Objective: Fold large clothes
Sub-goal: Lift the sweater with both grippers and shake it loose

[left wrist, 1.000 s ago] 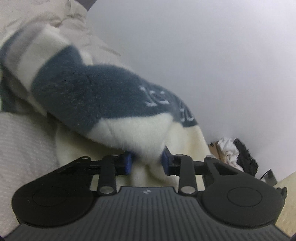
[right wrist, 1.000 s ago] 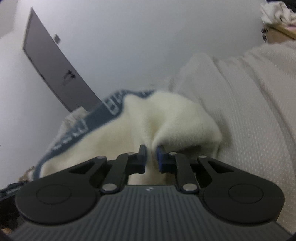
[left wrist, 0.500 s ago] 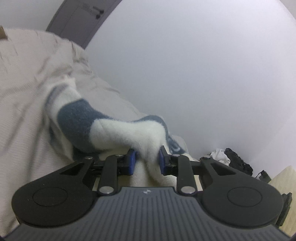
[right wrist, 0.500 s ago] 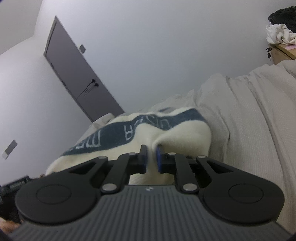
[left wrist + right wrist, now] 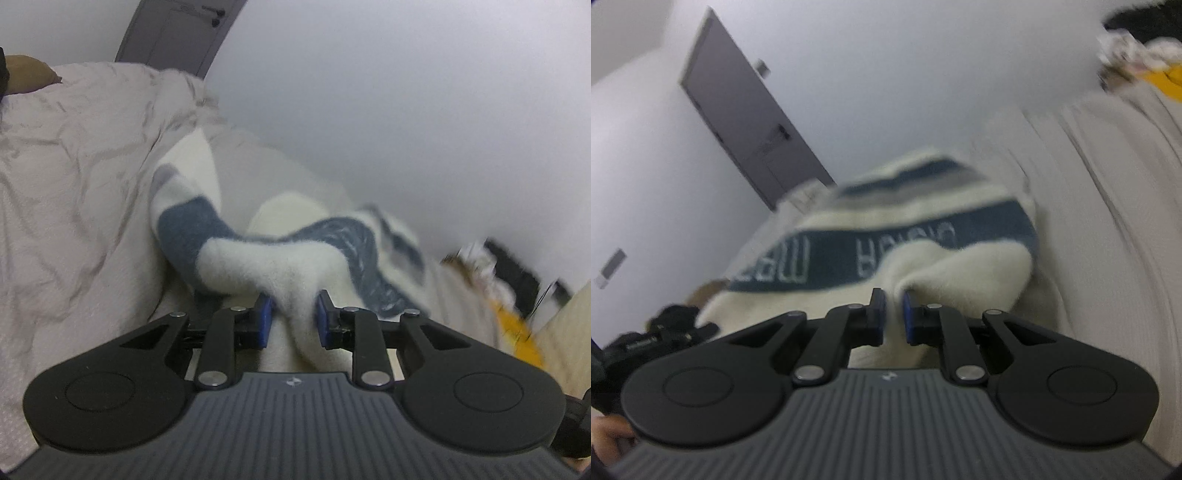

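A fluffy cream sweater with dark blue bands and white lettering lies over a pale bed cover. My left gripper is shut on a thick cream fold of it; the sleeve trails up and left. In the right wrist view the sweater spreads ahead with its lettered blue band across the middle. My right gripper is shut on a thin cream edge of it, pads nearly touching. Both views are motion blurred.
The wrinkled bed cover fills the left; the cover runs along the right. A grey door stands in the white wall. Clutter of clothes and a yellow item sits at the right.
Both grippers have kept their hold and swung with the sweater. The garment now lies lower and farther out on the bed, with more of the lettered band showing in the right view.
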